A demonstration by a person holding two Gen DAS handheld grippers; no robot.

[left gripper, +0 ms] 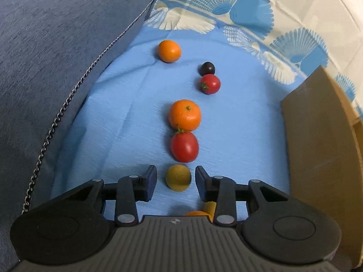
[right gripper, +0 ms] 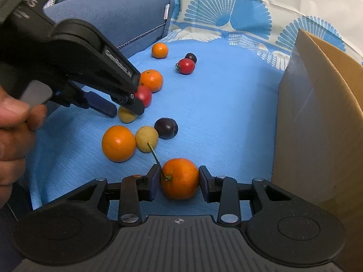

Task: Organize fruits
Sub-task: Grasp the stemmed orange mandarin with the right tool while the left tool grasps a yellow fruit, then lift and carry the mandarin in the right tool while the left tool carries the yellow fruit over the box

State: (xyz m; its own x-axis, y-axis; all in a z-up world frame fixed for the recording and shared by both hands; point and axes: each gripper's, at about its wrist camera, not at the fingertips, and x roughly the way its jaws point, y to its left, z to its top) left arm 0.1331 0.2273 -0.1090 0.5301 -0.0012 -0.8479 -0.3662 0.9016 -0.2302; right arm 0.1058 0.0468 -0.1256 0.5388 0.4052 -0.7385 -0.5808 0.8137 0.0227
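A: Left wrist view?
B: The left gripper (left gripper: 176, 179) stands apart around a yellow fruit (left gripper: 178, 177), pads clear of it; beyond it a tomato (left gripper: 184, 146) touches an orange (left gripper: 184, 114) on the cloth (left gripper: 238, 136).
A: Right wrist view?
B: The right gripper (right gripper: 179, 179) is clamped on a tangerine (right gripper: 180, 178), near the box (right gripper: 317, 117).

Left wrist view: an orange fruit (left gripper: 195, 213) and a yellow fruit (left gripper: 209, 207) lie mostly hidden behind the left tongs (left gripper: 176, 181). Cardboard box (left gripper: 322, 158) cut off at right edge. Right wrist view: hand (right gripper: 13, 136) cut off at left.
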